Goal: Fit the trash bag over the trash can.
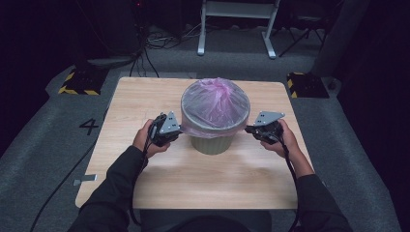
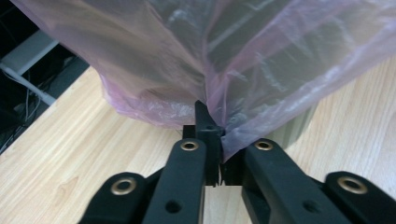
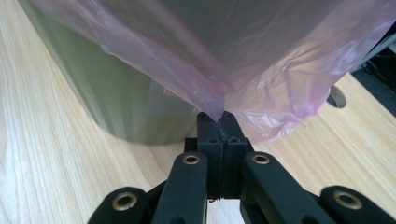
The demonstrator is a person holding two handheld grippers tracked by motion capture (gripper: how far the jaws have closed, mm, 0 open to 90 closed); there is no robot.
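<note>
A pale green bin (image 1: 212,143) stands in the middle of the wooden table (image 1: 145,96), lined with a thin pink plastic bag (image 1: 215,104) whose hem folds down over the rim. My left gripper (image 1: 179,129) is at the bin's left side, shut on a pinch of the bag's hem (image 2: 219,126). On the bin's right my right gripper (image 1: 247,129) is likewise shut on a fold of the hem (image 3: 218,113). The bin's wall (image 3: 121,107) rises close behind those jaws.
The table's front half between the person's forearms is bare wood. A round cable hole (image 3: 337,97) sits in the table near the bin. Beyond the far edge are grey floor, loose cables (image 1: 159,41) and a white metal frame (image 1: 237,24).
</note>
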